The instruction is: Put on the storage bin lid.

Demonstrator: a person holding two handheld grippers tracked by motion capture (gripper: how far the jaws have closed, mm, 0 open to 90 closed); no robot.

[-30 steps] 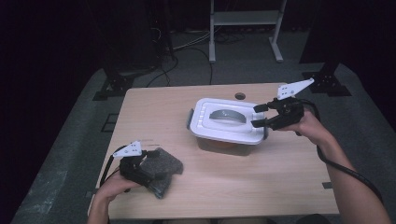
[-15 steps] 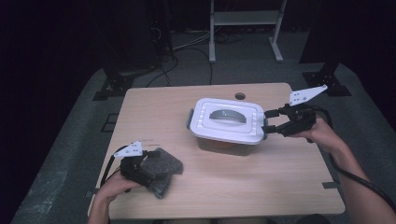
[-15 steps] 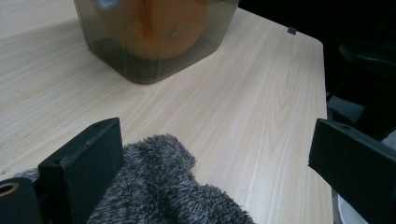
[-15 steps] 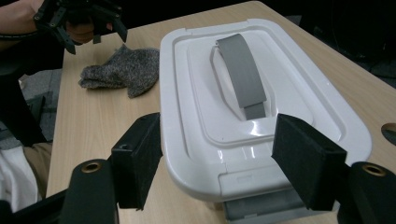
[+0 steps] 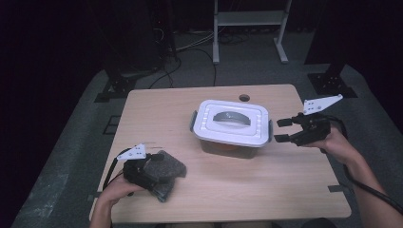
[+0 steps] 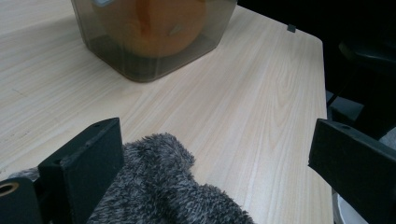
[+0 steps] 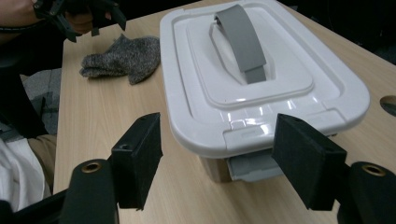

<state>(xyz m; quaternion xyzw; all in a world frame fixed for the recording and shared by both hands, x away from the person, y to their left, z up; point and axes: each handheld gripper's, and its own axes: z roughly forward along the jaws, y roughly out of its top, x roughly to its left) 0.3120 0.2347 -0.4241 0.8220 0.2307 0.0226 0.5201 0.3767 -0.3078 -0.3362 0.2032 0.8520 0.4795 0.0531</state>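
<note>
The right gripper (image 5: 283, 130) hangs with its jaws spread and nothing between them, just beside the grey latch (image 7: 254, 166) at the end of the lidded plastic container (image 5: 231, 127) (white lid, grey handle) in the middle of the table (image 5: 285, 190). The left gripper (image 6: 210, 154) — jaws wide, unclenched — rests over a grey fuzzy sock (image 5: 164, 172) near the table's front-left corner.

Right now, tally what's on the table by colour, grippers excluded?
White-lidded box with a grey handle: 1
Orange thing inside the box, too unclear through the tinted wall to name: 1
Grey fuzzy cloth: 1
Total: 3
</note>
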